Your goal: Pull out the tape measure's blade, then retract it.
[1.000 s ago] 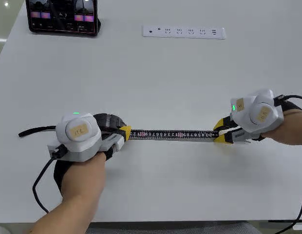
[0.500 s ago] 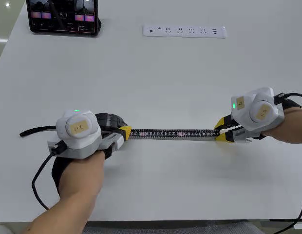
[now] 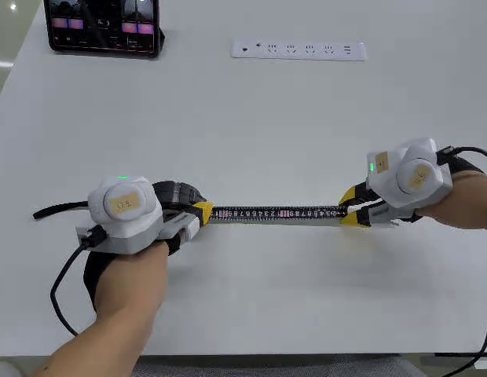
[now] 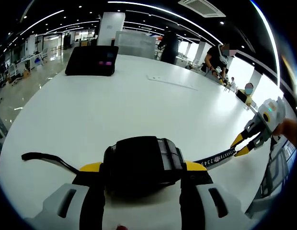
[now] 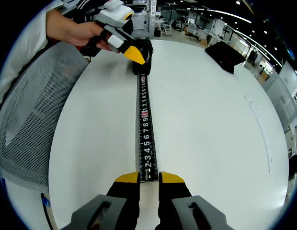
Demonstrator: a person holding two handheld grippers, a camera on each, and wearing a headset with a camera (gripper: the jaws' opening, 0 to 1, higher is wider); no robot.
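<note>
left gripper [image 4: 142,167] clamping tape measure [image 3: 177,195], right gripper [image 5: 148,178] pinching end of stretched blade [image 5: 145,124]

This looks like a large open-plan office. A long white table [image 3: 306,118] carries a white power strip [image 3: 298,50] and a dark propped-up screen [image 3: 102,23]. A grey mesh office chair [image 5: 28,124] stands at the table's edge. Long strip lights [image 4: 153,8] run across a dark ceiling above a white pillar [image 4: 110,28] and a glossy floor [image 4: 24,91]. Further back, people [image 4: 218,57] work at another table.
</note>
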